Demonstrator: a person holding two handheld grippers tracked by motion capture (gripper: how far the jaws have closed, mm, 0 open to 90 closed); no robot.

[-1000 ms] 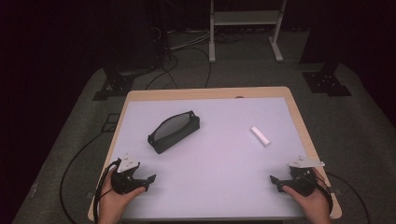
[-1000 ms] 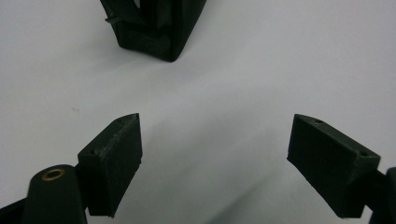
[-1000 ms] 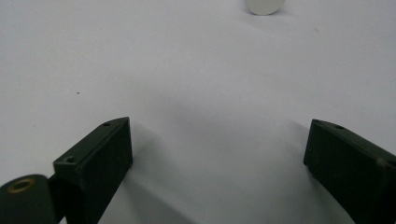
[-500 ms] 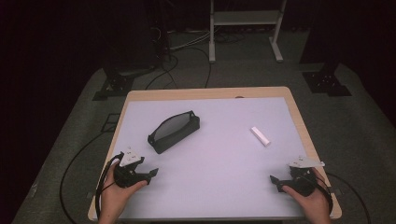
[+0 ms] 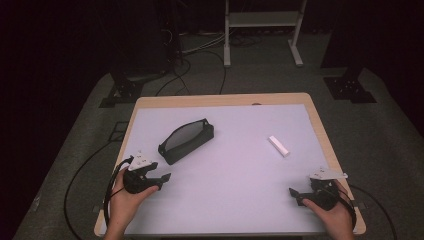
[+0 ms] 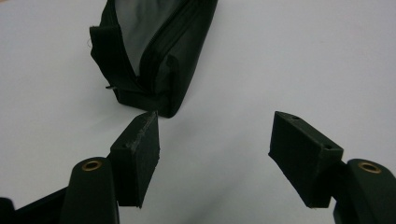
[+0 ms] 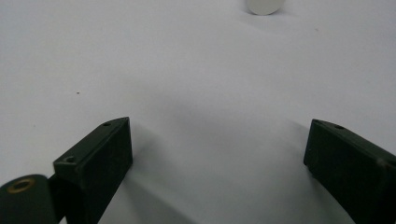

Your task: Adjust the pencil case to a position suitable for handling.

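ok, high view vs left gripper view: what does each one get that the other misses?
High view alone: the small white rectangular block on the right of the pale table top, the right gripper in the person's right hand, the wooden table edge, and the floor cables beyond.

Left gripper view alone: close detail of the pouch's zip and stitched end, and the inner faces of the black fingers, apart with bare table between them.

Both: the black zipped fabric pouch with a grey mesh panel, the left gripper, jaws just closing but open on nothing, and the table top.
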